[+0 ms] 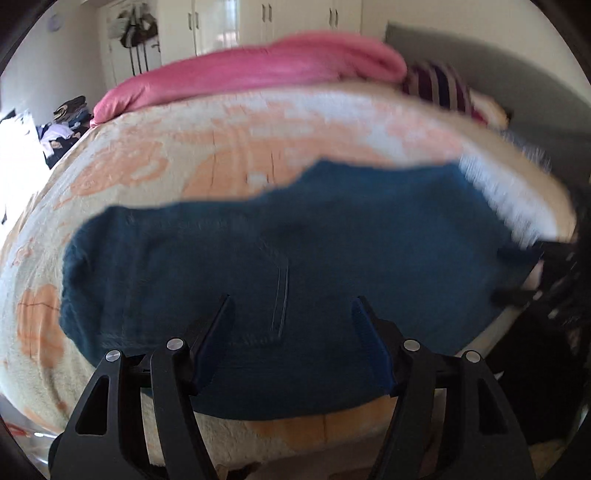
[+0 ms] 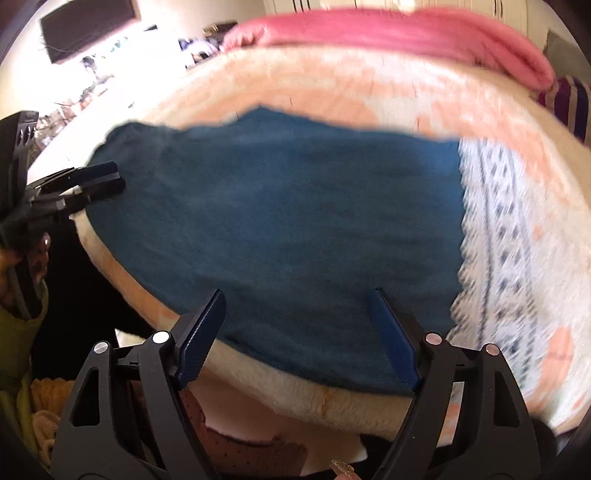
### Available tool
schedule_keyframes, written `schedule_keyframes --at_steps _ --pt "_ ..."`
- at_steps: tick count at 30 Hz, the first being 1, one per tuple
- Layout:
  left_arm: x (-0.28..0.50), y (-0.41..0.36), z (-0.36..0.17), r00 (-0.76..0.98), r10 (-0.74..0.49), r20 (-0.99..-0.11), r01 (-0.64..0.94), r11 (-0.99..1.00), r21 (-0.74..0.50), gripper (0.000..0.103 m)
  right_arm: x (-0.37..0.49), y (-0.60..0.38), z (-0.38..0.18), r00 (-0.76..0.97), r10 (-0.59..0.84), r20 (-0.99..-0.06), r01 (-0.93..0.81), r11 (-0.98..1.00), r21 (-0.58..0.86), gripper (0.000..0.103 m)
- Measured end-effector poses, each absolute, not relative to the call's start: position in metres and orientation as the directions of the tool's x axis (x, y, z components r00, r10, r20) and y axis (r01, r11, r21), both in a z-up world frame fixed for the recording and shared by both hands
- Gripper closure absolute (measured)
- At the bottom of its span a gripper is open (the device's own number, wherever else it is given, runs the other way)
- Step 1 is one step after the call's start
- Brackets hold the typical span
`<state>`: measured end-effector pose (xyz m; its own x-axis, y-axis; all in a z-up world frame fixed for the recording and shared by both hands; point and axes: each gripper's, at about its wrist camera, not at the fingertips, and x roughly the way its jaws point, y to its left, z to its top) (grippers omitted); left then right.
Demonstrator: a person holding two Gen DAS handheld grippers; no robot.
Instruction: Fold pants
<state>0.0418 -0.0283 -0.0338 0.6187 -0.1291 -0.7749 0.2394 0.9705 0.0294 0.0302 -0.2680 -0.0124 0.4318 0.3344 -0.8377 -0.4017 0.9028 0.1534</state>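
- Teal pants (image 1: 295,266) lie flat on the bed (image 1: 147,177), near its front edge; long axis runs side to side across both views, the rounded narrower end toward the left.
- Bed cover is cream plush with peach pattern; a white-and-dark patterned cloth (image 2: 498,236) touches the pants' right end.
- Pink bedding (image 1: 258,70) is heaped along the far side, a striped pillow (image 1: 439,86) beside it.
- Room: white cupboards (image 1: 266,18) behind, grey headboard (image 1: 498,74) at right, clutter piled at far left.
- Left gripper (image 1: 291,314): fingers spread, nothing between them, above the pants.
- Right gripper (image 2: 295,306): fingers spread, empty, over the pants' near edge.
- Right view is motion-blurred.
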Motion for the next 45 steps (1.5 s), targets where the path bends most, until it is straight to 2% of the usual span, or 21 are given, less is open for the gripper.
schedule_keyframes --at_steps 1,5,8,11,18,22,27,32,36,39,41,43,45 --pt "0.042 -0.032 -0.045 0.591 -0.104 -0.800 0.249 0.967 0.059 0.037 0.028 -0.268 -0.012 0.437 0.334 -0.835 -0.405 0.902 0.149 0.028" --pt "0.036 -0.034 -0.046 0.577 -0.117 -0.809 0.284 0.957 0.065 0.037 0.026 -0.266 -0.014 0.434 0.349 -0.831 -0.408 0.898 0.164 0.021" --pt "0.037 -0.026 -0.037 0.549 -0.205 -0.810 0.306 0.951 -0.034 0.037 0.027 -0.268 -0.010 0.435 0.365 -0.823 -0.411 0.894 0.179 0.021" --pt "0.043 -0.019 -0.018 0.554 -0.302 -0.776 0.313 0.939 -0.142 0.037 0.030 -0.271 0.001 0.464 0.390 -0.795 -0.410 0.891 0.198 0.021" --pt "0.102 -0.032 0.014 0.580 -0.374 -0.724 0.356 0.916 -0.187 0.037 0.068 -0.262 0.027 0.516 0.358 -0.778 -0.428 0.895 0.128 0.021" --pt "0.161 -0.049 0.003 0.507 -0.387 -0.770 0.361 0.907 -0.218 0.037 0.090 -0.250 0.026 0.506 0.375 -0.777 -0.453 0.882 0.130 0.021" --pt "0.208 -0.061 -0.024 0.439 -0.355 -0.826 0.361 0.911 -0.199 0.037 0.104 -0.244 -0.005 0.431 0.369 -0.823 -0.437 0.884 0.167 0.028" --pt "0.228 -0.061 -0.049 0.400 -0.403 -0.823 0.348 0.898 -0.270 0.037 0.100 -0.250 -0.013 0.440 0.392 -0.808 -0.443 0.878 0.185 0.028" --pt "0.228 -0.060 -0.053 0.409 -0.465 -0.785 0.349 0.875 -0.336 0.037 0.097 -0.252 -0.015 0.449 0.395 -0.801 -0.440 0.878 0.187 0.028" --pt "0.230 -0.061 -0.055 0.402 -0.486 -0.776 0.354 0.864 -0.359 0.060 0.096 -0.250 -0.015 0.453 0.390 -0.802 -0.437 0.881 0.182 0.028" --pt "0.231 -0.061 -0.056 0.390 -0.491 -0.779 0.360 0.860 -0.362 0.064 0.092 -0.254 -0.015 0.455 0.393 -0.799 -0.434 0.882 0.186 0.028" --pt "0.230 -0.060 -0.053 0.376 -0.513 -0.772 0.372 0.846 -0.381 0.085 0.090 -0.254 -0.015 0.456 0.393 -0.798 -0.431 0.882 0.188 0.028" --pt "0.228 -0.058 -0.049 0.387 -0.518 -0.763 0.380 0.843 -0.380 0.088 0.089 -0.253 -0.015 0.458 0.393 -0.797 -0.430 0.883 0.188 0.028"
